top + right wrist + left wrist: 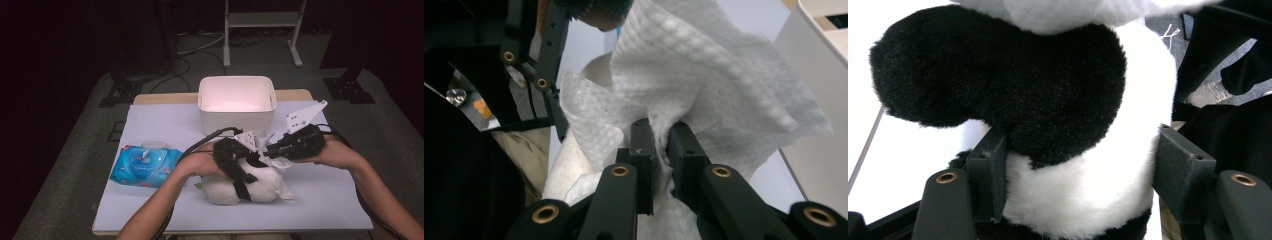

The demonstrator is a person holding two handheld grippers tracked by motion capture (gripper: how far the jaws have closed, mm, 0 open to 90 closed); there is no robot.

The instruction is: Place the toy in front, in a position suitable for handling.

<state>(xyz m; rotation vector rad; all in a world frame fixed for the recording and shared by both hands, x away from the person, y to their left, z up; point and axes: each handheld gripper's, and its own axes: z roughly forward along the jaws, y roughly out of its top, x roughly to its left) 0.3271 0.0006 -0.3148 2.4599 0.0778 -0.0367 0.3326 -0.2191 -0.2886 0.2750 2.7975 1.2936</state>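
Observation:
A black-and-white plush panda [260, 187] lies on the white table cover, in front of the person. My left gripper [245, 167] comes in from the left and is shut on the panda. In the left gripper view both pads [990, 175] press into the fur of the panda [1063, 100], one on each side. My right gripper [272, 150] comes in from the right, just above the toy. It is shut on a crumpled white wipe [704, 75], pinched between its jaws [663, 145]. The wipe [265, 144] hangs over the top of the panda, close to the left gripper.
A blue pack of wet wipes [145, 165] lies at the left of the cover. A white plastic bin [235, 119] stands at the back middle, close behind the grippers; its wall [814, 100] is at the right of the right gripper view. The white cover [320, 200] reaches the table's front edge.

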